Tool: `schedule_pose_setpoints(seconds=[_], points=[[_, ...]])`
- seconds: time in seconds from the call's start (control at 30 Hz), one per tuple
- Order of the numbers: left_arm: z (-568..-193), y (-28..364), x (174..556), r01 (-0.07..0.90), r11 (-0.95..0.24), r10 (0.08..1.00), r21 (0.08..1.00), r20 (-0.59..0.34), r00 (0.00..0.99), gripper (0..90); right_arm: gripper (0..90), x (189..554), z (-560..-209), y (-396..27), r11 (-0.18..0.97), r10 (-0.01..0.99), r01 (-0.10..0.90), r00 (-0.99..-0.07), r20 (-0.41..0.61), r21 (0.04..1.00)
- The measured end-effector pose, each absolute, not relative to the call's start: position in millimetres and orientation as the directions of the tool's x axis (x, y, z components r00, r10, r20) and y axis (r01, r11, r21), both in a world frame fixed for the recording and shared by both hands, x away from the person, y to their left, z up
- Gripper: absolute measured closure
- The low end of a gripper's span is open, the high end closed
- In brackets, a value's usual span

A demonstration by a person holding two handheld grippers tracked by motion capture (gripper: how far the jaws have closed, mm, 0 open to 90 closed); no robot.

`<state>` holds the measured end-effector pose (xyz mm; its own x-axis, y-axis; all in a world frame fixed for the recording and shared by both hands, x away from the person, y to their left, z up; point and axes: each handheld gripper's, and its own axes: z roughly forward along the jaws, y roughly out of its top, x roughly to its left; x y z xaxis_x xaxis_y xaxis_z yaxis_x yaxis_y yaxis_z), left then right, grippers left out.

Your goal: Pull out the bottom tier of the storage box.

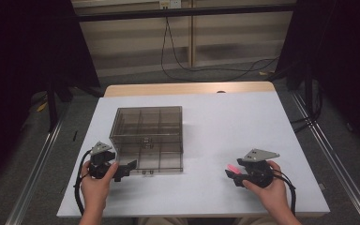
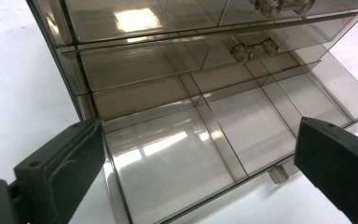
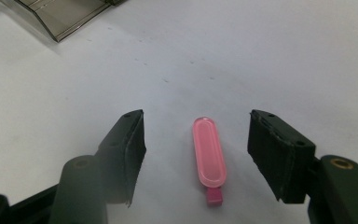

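Right gripper (image 3: 196, 154) open around pink stick (image 3: 209, 158) on desk (image 3: 261, 56), untouched; left gripper (image 2: 200, 172) wide at drawer box (image 2: 177, 93).

**A dim room around a white table**

A white table (image 1: 243, 122) is standing in the middle of the high view, with a strip of pale wood (image 1: 187, 88) showing along its far edge. Grey floor (image 1: 136, 79) is spreading around it (dark curtains (image 1: 23, 56) are hanging at both sides). A pale panelled wall (image 1: 225, 42) is running behind, black cables (image 1: 201, 69) are trailing down it onto the floor, and metal rails (image 1: 35, 164) are flanking the table.
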<state>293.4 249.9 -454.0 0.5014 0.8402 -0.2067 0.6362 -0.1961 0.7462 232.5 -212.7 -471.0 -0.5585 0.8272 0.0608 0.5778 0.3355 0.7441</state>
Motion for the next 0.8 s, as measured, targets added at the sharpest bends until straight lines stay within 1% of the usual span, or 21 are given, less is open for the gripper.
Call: schedule_pose_setpoints(seconds=[0.1, 0.23, 0.3, 0.57, 0.8], points=[[-454.1, 249.6, 293.6, 0.635, -0.199, 0.840, 0.746, -0.204, 0.503, 2.0, 38.2, 233.1, -471.9, -213.8, 0.349, 0.827, 0.571, -0.561, 0.043, 0.743], [-454.5, 249.4, 294.1, 0.635, -0.198, 0.838, 0.747, -0.207, 0.505, 2.0, 41.4, 233.1, -473.2, -216.6, 0.336, 0.833, 0.581, -0.550, 0.054, 0.741], [-454.7, 249.1, 294.2, 0.637, -0.201, 0.837, 0.744, -0.208, 0.507, 2.1, 44.4, 233.3, -474.0, -217.4, 0.329, 0.831, 0.585, -0.553, 0.067, 0.741], [-454.3, 249.6, 294.4, 0.635, -0.200, 0.837, 0.746, -0.207, 0.506, 2.3, 54.5, 234.8, -477.3, -218.4, 0.348, 0.830, 0.596, -0.554, 0.057, 0.723], [-453.9, 250.4, 293.7, 0.631, -0.203, 0.837, 0.749, -0.203, 0.509, 2.3, 64.6, 236.8, -479.5, -219.8, 0.344, 0.829, 0.613, -0.554, 0.078, 0.711]])
